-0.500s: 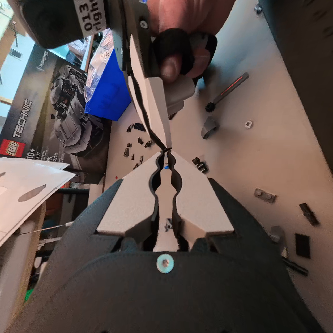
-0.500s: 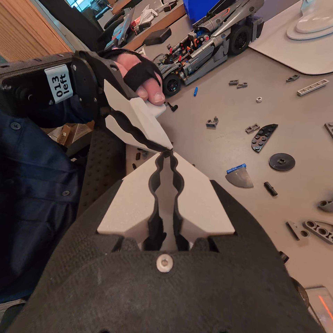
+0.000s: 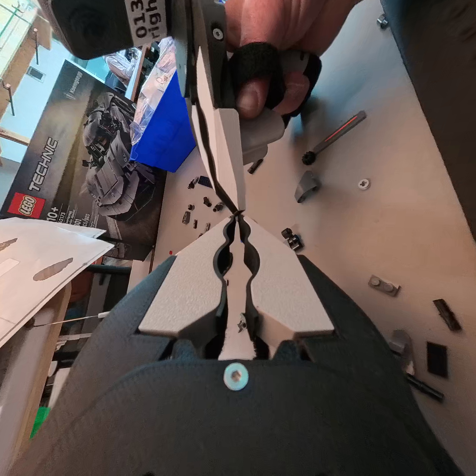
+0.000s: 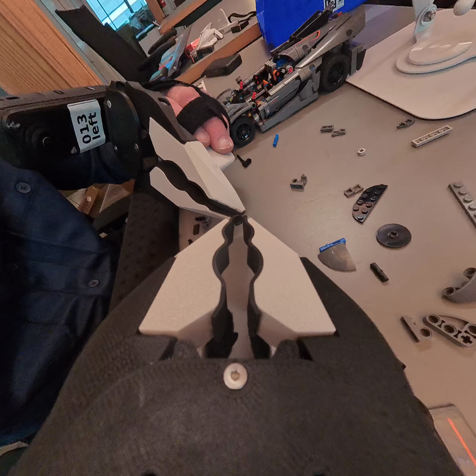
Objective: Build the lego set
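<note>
**brickfan_22:** So what's going on here? Both grippers are nose to nose above the table (image 4: 322, 206).

**umi_tinkerer:** Yep. The left gripper (image 3: 236, 221) and right gripper (image 4: 238, 219) meet tip to tip, both clenched nearly closed. In the right wrist view there's a tiny black piece (image 4: 239, 221) pinched at the very tips of the right one. Whether the left one also grips it or only touches it, I can't tell, it's too small.

**brickfan_22:** How would that handle?

**umi_tinkerer:** My guess: featherlight, rigid plastic, smooth and slippery. Held by the tip ends only, it could ping out sideways if squeezed off-centre. I'd hold it across its flat sides and keep the push straight.

**brickfan_22:** And the rest of the set?

**umi_tinkerer:** The half-built grey car (image 4: 291, 79) sits well apart at the back by the blue bin (image 4: 283, 20). Loose bits all over: a black round dish (image 4: 393, 235), a dark curved plate (image 4: 368, 202), a blue pin (image 4: 275, 140). The set's box (image 3: 85, 159) stands off to the left.
</note>
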